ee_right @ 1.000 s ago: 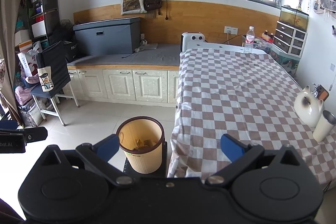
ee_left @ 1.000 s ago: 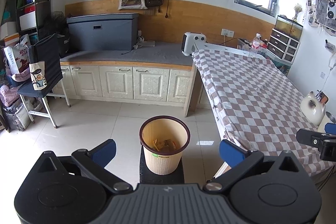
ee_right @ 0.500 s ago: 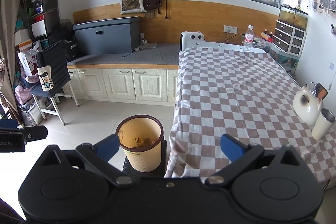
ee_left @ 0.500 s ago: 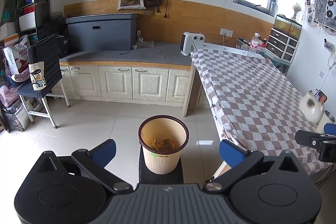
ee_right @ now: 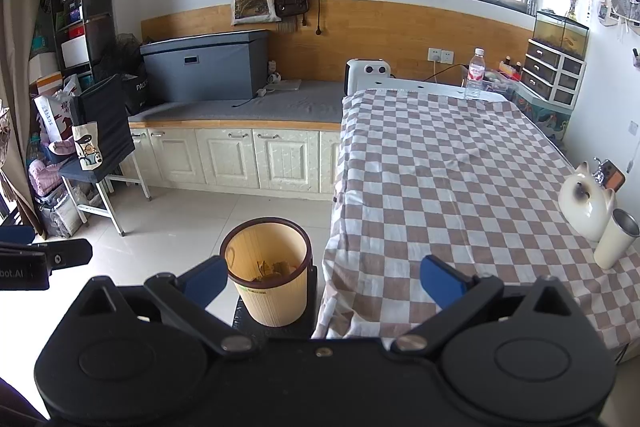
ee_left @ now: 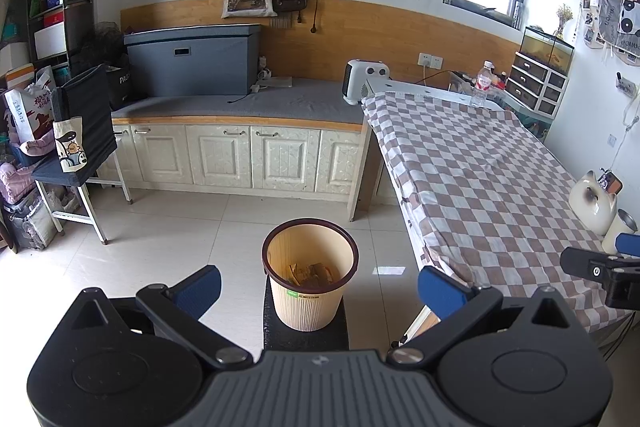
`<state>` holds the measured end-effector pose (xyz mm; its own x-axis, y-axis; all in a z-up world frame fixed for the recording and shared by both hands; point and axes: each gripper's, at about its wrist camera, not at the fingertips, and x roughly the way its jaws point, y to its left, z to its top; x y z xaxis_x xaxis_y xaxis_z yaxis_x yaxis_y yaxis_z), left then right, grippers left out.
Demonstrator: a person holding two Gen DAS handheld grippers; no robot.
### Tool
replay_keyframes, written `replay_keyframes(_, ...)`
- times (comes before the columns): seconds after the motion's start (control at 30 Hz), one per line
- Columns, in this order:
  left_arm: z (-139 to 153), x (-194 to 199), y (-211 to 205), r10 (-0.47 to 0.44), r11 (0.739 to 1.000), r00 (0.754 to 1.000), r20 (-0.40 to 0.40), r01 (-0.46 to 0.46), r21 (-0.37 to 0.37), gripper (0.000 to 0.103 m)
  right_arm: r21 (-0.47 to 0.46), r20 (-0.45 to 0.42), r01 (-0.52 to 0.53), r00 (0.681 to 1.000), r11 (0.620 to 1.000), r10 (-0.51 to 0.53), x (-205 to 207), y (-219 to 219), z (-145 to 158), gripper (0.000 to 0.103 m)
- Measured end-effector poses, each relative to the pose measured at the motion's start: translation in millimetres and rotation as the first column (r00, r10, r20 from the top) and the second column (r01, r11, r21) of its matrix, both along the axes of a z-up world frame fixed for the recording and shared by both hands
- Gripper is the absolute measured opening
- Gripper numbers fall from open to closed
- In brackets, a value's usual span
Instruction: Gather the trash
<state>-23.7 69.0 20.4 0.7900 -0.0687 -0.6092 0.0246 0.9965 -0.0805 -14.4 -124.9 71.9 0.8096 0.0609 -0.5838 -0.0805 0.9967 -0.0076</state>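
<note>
A beige ribbed trash bin (ee_left: 309, 283) with a dark brown rim stands on a black stool on the floor, left of the table. It holds several brownish scraps (ee_left: 314, 271). It also shows in the right wrist view (ee_right: 269, 277). My left gripper (ee_left: 318, 285) is open and empty, held back from the bin. My right gripper (ee_right: 324, 281) is open and empty, over the table's near left corner. The right gripper's tip shows at the right edge of the left wrist view (ee_left: 600, 269).
The table (ee_right: 448, 179) has a brown checked cloth. A white cat-shaped jar (ee_right: 585, 205) and a metal cup (ee_right: 614, 239) stand at its right edge, a water bottle (ee_right: 475, 74) at its far end. Cabinets (ee_left: 240, 155) line the back wall. A chair (ee_left: 80, 147) stands left.
Both grippers have drifted slightly back and up, so the bin and table sit a little lower and farther in view. Both jaws stay open.
</note>
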Motion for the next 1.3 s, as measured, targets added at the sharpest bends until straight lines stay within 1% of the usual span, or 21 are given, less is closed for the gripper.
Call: replay_keyframes(1.3, 1.6, -2.8, -4.2, -0.001, 1.0, 1.0, 0.004, 0.001, 0.0, 0.103, -0.002, -0.001, -0.001, 1.0, 1.0, 0.001, -8.6, -4.5, -2.9, 0.103)
